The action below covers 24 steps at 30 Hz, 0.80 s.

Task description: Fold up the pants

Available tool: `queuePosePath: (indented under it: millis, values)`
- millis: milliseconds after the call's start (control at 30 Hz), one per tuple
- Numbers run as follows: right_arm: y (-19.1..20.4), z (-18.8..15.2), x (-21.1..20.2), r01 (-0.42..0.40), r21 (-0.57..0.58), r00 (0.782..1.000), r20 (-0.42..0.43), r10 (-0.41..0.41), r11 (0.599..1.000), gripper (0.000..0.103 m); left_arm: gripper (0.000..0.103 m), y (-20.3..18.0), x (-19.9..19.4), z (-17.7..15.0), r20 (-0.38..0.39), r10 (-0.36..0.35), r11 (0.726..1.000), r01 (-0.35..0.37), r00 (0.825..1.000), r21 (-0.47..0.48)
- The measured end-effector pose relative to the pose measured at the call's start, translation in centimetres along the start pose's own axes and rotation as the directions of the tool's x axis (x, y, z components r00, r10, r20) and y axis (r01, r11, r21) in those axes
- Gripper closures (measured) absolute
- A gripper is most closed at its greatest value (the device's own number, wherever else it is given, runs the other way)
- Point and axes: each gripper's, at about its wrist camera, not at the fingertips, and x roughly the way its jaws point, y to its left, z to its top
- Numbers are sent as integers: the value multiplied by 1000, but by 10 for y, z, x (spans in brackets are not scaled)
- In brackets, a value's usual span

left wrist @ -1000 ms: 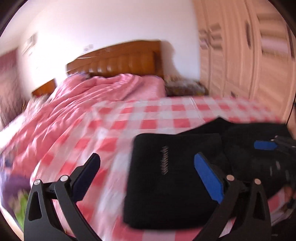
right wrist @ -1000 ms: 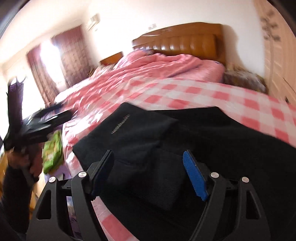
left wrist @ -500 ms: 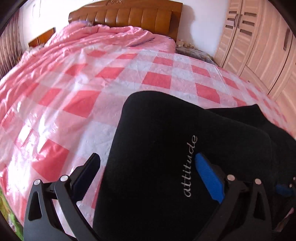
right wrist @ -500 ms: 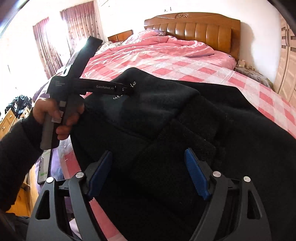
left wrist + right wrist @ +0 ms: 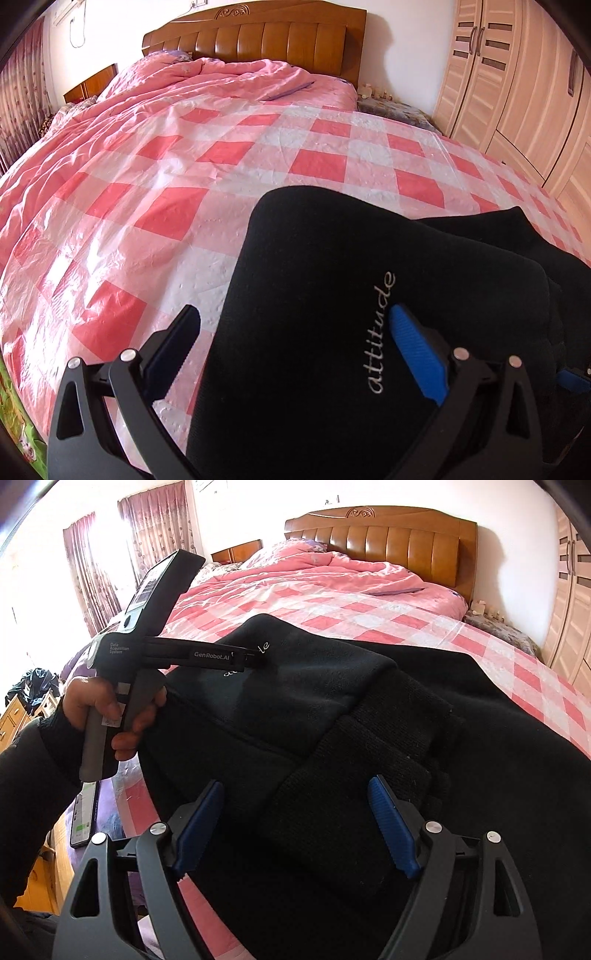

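Note:
Black pants [image 5: 332, 302] with the white word "attitude" [image 5: 382, 332] lie folded on the pink checked bed cover [image 5: 221, 184]. They also show in the right wrist view [image 5: 369, 738], with ribbed cuffs [image 5: 369, 775] on top. My left gripper [image 5: 295, 332] is open, low over the near edge of the folded pants. It also shows from the side in the right wrist view [image 5: 255, 657], over the lettering. My right gripper [image 5: 295, 805] is open over the ribbed cuffs and holds nothing.
A wooden headboard [image 5: 258, 40] and a crumpled pink quilt [image 5: 184, 96] are at the far end. Wardrobe doors [image 5: 517, 92] stand on the right. A phone [image 5: 85, 812] lies at the bed's left edge, with curtains [image 5: 110, 554] behind.
My left gripper swung in from the left and came down over the lettered part of the pants. My right gripper moved slightly closer over the cuffs. Both stayed open.

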Motion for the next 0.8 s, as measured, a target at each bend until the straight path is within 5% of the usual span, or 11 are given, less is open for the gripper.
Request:
queuePosePath:
  millis: [267,400,500,633,800]
  values:
    - [-2,0,-5,-24,19,999,-39,25,1000,15,1,2,2,2,-18,2,1000,-2,1000,-11]
    - [-23,-11,-49,16,80,1000,-6,-16,997,15,2,-10,-26,1,42,164,986,-162,986,-43]
    - [-66,-35,-110,82,229,992,74,-101,970,15,2,-29,-64,-3,132,77,996,-70,988,-59]
    - [-127,-88,-193,151,497,955,151,-256,854,15,2,-74,-88,-12,172,-62,998,58,983,24]
    - [-169,-159,-240,205,695,926,90,-366,689,14,2,-145,-85,-37,136,-166,971,138,977,194]
